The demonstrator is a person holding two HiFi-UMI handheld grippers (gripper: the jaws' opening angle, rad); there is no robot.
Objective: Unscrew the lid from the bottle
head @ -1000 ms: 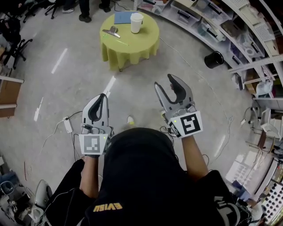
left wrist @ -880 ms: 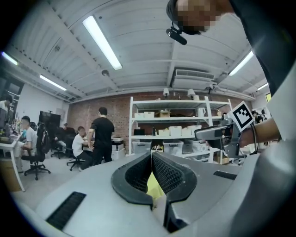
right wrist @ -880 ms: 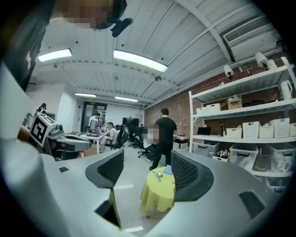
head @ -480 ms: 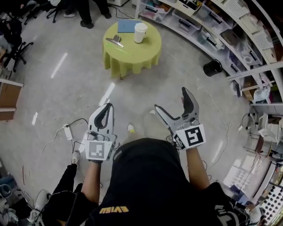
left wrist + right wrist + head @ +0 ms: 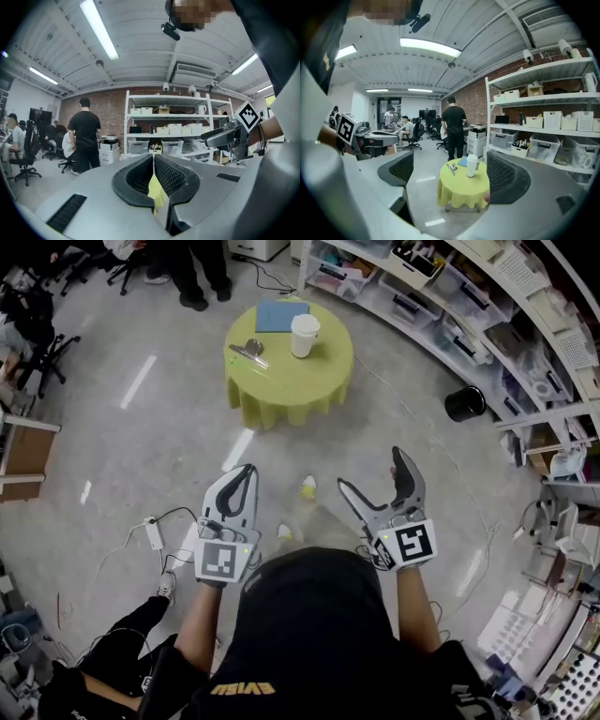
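White and upright, the tall lidded bottle (image 5: 305, 336) stands with its long axis vertical and its lid still on top, on a round table draped in yellow-green cloth (image 5: 291, 385). A flat blue folder (image 5: 281, 315) lies just behind it, and a silvery metal clip (image 5: 251, 351) lies beside it toward the left claw's side of the tabletop.

The coming move turns on one relation. The bottle is straight ahead of both claws and well apart from them, across a stretch of bare grey floor (image 5: 169, 446), so nothing can be gripped until that gap is closed.

The right claw (image 5: 372, 472) has just been opening its jaws and now holds them spread wide, with nothing held. In the right gripper view the distant bottle is framed in the gap between them, a little toward the right-hand jaw, so this claw is already aimed along the line to it.

The left claw (image 5: 246, 470) has its jaws pressed together tip to tip and grips nothing. It points to much the same part of the room, and the table shows only as a yellow sliver behind its closed tips.

Neither claw looks clearly nearer, since the bottle sits roughly between their two lines. The open, well-aimed right claw seems better placed to reach it first, and an upright bottle suggests a grip from the side.
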